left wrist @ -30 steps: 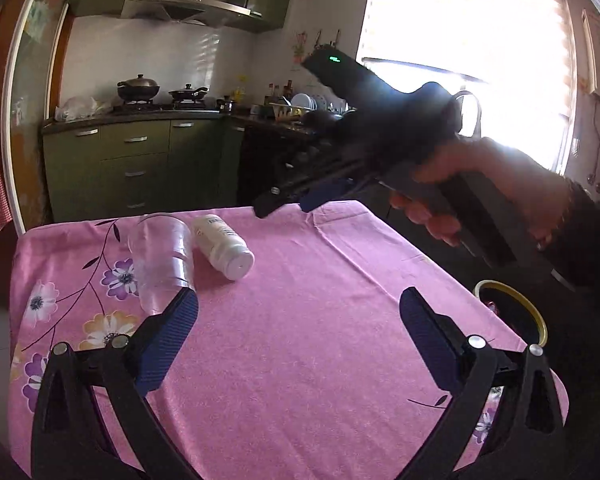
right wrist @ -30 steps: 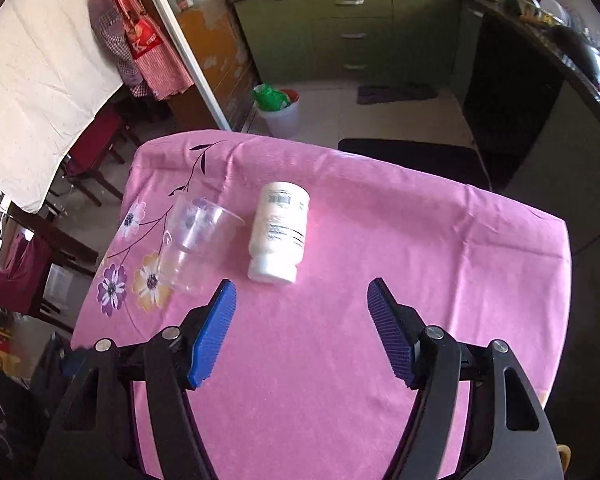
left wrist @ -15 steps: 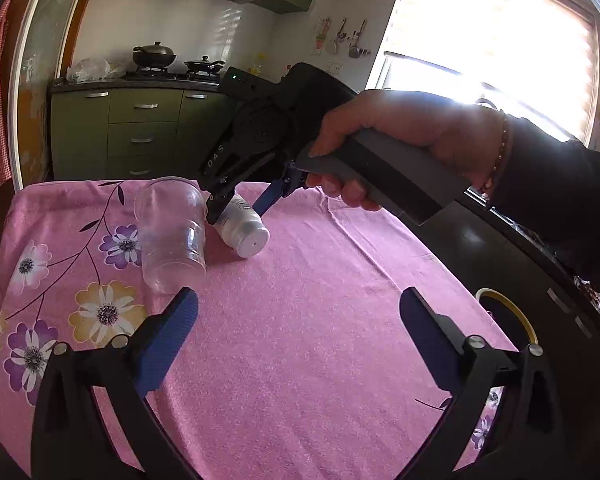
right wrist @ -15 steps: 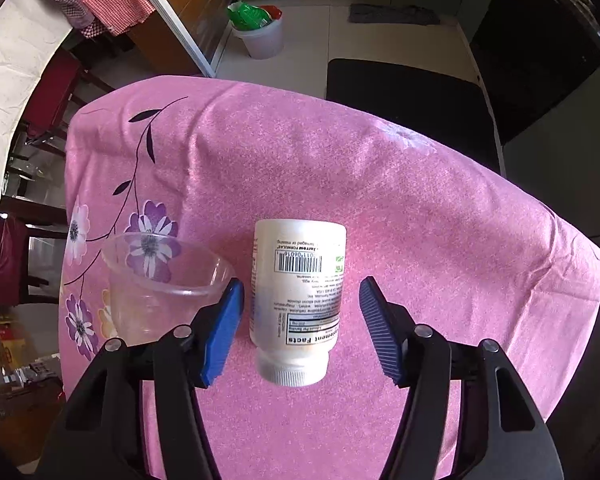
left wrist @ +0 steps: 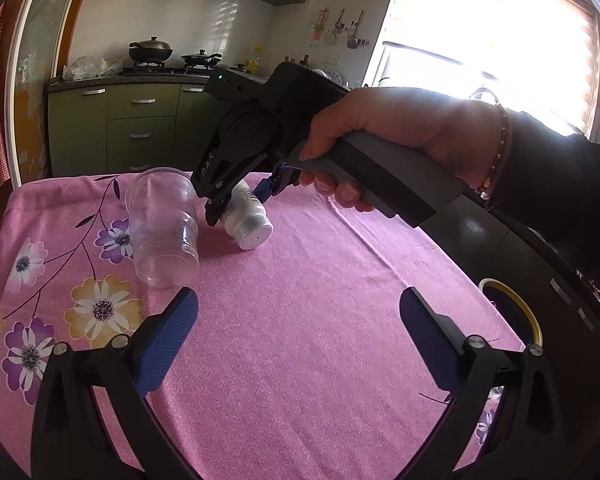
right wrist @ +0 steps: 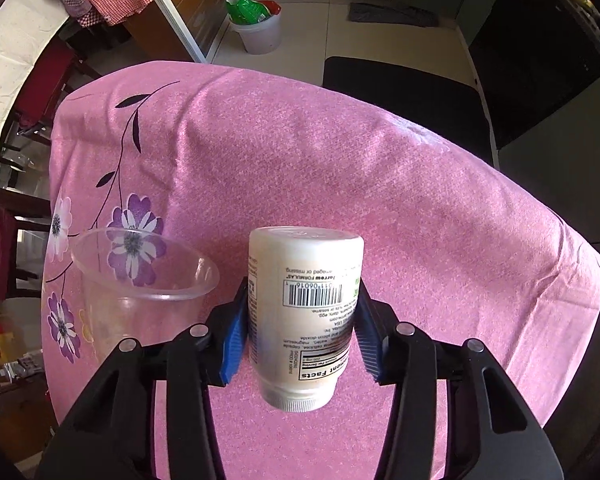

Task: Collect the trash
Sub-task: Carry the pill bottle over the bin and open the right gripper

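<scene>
Blue pads of the right gripper (right wrist: 298, 336) are closing on the white bottle (right wrist: 304, 316), which lies on its side low in the frame's centre, cap toward the camera; they flank its label and look to be touching both sides. For a firm hold, I'd squeeze at mid-body until it stops slipping, then lift straight up so the clear plastic cup (right wrist: 140, 292), just left of it, isn't knocked. Beneath both lies the pink tablecloth (right wrist: 380, 168). At the bottom of the other view, the left gripper (left wrist: 296, 324) hangs with jaws wide apart, empty.
</scene>
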### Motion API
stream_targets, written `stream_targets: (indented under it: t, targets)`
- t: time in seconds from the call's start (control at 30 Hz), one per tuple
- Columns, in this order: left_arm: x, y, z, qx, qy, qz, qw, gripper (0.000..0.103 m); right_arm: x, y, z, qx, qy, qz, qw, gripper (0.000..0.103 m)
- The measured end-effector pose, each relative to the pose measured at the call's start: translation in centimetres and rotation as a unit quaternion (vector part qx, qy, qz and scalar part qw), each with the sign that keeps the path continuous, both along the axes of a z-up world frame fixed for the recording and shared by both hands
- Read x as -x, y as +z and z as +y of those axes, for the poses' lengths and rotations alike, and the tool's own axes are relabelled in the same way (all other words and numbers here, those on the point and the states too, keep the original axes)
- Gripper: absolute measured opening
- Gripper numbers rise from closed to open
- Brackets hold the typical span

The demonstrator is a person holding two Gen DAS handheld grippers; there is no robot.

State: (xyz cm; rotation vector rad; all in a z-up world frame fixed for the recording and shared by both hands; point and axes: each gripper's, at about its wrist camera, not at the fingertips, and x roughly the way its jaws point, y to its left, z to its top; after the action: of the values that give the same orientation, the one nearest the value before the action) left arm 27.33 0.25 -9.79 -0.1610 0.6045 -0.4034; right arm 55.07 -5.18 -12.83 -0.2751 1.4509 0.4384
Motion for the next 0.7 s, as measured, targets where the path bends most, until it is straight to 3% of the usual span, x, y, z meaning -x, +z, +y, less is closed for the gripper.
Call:
stream_targets:
  t: [0.13, 0.3, 0.53, 0.7]
  targets:
    - [0.0, -0.1, -0.2, -0.004, -0.003, 0.0, 1.0, 0.096, 1.8, 2.0, -2.7, -0.028, -0.006, -0.002, 1.0, 0.047]
    - [0.0, -0.4, -0.6, -0.007, -0.009, 0.005, 0.9999, 0.096, 5.7, 6.3, -10.5, -0.072, -0.042, -0.027, 0.996, 0.047]
    - [0.1, -0.7, -1.4, -0.02, -0.017, 0.009, 0.9996, 0.096, 14.9, 10.8, -27.0, -0.117, -0.151, -0.072, 0.979, 0.047]
    - [0.0, -0.9, -1.5, -0.021, -0.019, 0.013, 0.9995, 0.096, 21.3, 9.0, -39.7, -0.093, -0.27, -0.077, 0.955, 0.047]
